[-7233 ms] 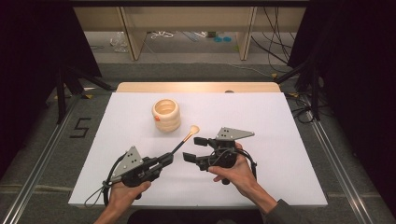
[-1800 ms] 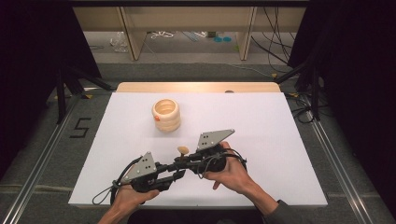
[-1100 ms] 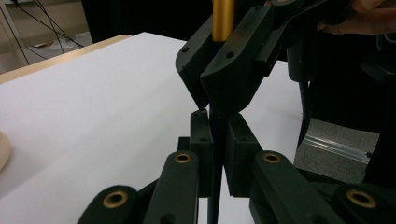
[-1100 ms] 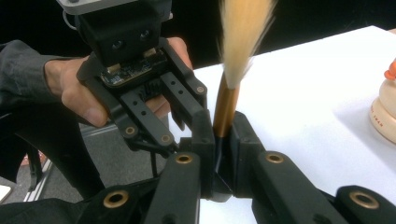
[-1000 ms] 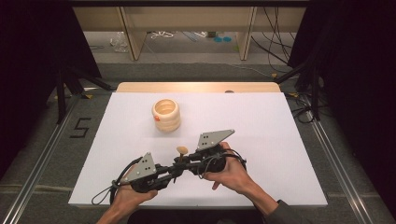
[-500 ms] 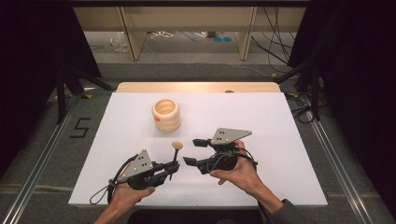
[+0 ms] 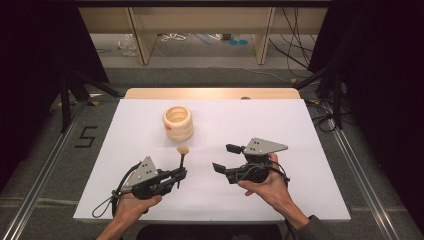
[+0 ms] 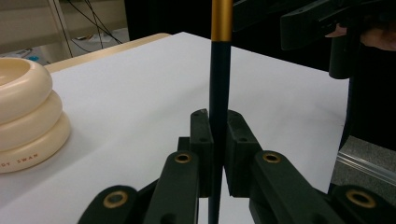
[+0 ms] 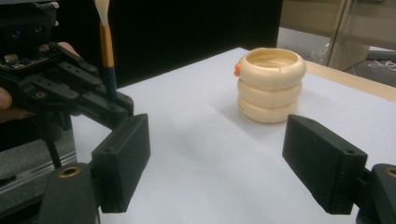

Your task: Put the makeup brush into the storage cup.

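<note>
From the high view, the left tool [image 7: 181, 173] clenched a thin black-handled brush with a gold ferrule and pale tip [image 7: 182, 156], upright, near the cream ribbed ceramic pot [image 7: 178, 122] on the white counter [image 7: 300, 130]. In the left tool's view, its jaws pinched the brush handle. In the right tool's view, the right tool [image 9: 224, 163], jaws just opened, stood released.

Right gripper [image 7: 223, 158] off the brush [image 7: 182, 156] (jaws just opened)

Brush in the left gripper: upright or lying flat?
Upright. The brush rises straight from the shut left gripper, clamped by its dark handle, tip pointing up.
</note>
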A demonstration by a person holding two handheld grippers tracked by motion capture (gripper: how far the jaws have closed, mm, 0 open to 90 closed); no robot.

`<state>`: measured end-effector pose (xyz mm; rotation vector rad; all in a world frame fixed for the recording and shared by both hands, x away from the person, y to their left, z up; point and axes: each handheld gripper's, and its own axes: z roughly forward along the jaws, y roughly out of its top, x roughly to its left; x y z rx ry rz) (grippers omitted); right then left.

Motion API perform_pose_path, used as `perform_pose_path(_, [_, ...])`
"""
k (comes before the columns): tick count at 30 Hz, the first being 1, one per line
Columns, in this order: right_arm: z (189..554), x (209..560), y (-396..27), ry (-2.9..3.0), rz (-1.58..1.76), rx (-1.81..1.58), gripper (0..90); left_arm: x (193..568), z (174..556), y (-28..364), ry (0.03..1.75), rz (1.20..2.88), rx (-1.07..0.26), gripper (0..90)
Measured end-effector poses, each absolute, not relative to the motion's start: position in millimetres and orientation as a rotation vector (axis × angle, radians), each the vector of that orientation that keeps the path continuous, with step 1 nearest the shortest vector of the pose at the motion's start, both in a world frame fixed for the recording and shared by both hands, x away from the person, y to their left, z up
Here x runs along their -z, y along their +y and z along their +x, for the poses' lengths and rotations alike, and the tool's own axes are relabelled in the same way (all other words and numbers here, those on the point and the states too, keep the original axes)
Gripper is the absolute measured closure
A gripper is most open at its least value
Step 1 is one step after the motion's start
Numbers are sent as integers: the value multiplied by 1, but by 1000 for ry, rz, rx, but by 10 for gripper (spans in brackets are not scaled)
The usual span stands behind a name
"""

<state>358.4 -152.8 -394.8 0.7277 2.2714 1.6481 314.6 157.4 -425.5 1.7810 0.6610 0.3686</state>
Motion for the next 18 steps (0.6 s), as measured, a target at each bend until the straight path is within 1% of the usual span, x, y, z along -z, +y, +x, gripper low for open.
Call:
perform_pose_path(6, [355,400,-165,2272,745,-1624,217,424,316,160,672,1776,-377,835])
perform_pose_path(18, [348,407,-190,2211,814,-1625,217,423,320,166,684,1766,-402,835])
